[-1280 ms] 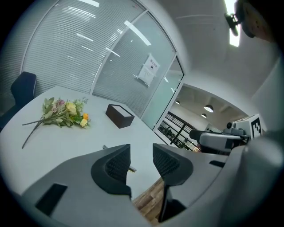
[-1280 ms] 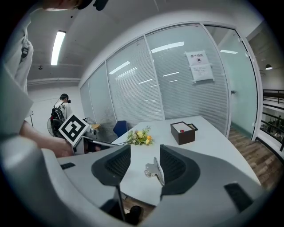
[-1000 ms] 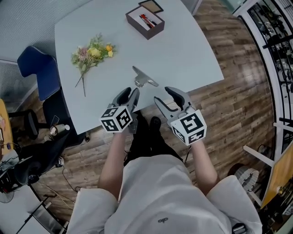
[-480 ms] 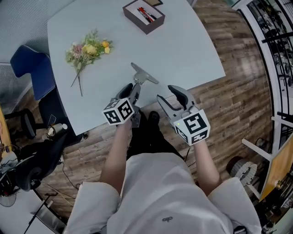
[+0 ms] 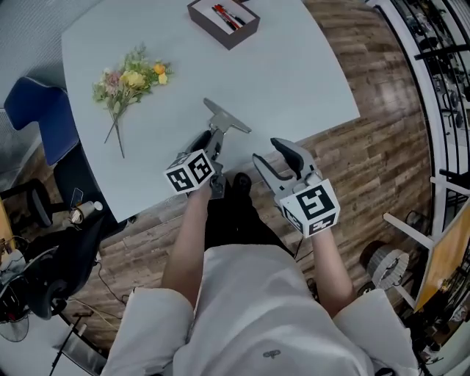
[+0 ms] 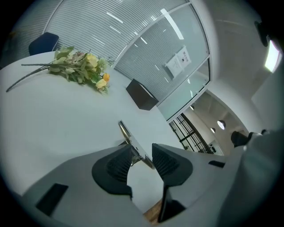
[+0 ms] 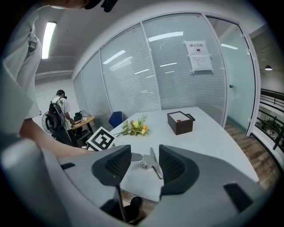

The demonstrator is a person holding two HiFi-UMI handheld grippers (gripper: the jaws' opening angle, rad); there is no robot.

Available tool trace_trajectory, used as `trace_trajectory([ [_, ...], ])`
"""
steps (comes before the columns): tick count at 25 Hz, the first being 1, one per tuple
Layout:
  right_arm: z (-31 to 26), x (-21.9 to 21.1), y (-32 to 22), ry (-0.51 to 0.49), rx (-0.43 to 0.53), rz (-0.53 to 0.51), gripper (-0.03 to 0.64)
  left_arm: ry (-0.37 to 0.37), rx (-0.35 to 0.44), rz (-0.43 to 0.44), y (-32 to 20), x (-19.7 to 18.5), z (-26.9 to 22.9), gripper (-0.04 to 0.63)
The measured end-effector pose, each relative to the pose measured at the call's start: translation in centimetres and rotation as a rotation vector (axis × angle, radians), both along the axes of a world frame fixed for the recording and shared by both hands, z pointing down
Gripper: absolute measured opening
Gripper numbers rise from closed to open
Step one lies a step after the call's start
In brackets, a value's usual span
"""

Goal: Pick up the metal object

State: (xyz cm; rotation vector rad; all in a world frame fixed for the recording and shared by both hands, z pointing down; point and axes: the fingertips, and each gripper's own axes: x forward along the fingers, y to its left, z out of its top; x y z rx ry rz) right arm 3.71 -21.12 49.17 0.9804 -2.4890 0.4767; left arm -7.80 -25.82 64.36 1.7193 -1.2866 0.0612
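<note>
The metal object (image 5: pixel 224 121), a flat silver bar with a clip-like stem, lies on the pale table (image 5: pixel 294 73) near its front edge. My left gripper (image 5: pixel 209 142) is low over its near end. In the left gripper view the metal object (image 6: pixel 126 134) shows in the gap between the left gripper's (image 6: pixel 142 155) fingertips. The jaws have just been closing slightly, and neither pad presses on it. My right gripper (image 5: pixel 273 156) hovers open off the table's front edge, right of the object. The metal object (image 7: pixel 154 162) lies beyond the right gripper's (image 7: pixel 142 162) empty jaws.
A bunch of flowers (image 5: pixel 128 76) lies at the table's left. A dark open box (image 5: pixel 224 20) stands at the far side. A blue chair (image 5: pixel 40 121) stands left of the table. Wooden floor (image 5: pixel 382 132) runs to the right. A person (image 7: pixel 60 111) stands far off.
My left gripper has dropped and moved forward until its jaws sit at the metal object's near end. The right gripper has stayed about where it was.
</note>
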Motion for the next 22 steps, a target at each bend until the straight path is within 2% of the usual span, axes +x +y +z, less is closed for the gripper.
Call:
trace_trajectory([
  [7, 0.6, 0.1, -0.2, 0.01, -0.017, 0.021, 0.19, 0.093, -0.038, -0.01, -1.1, 0.5, 1.2, 0.155],
  [22, 1.0, 0.5, -0.8, 0.016, -0.033, 0.053, 0.187, 0.178, -0.075, -0.022, -2.3, 0.9, 2.5, 0.118],
])
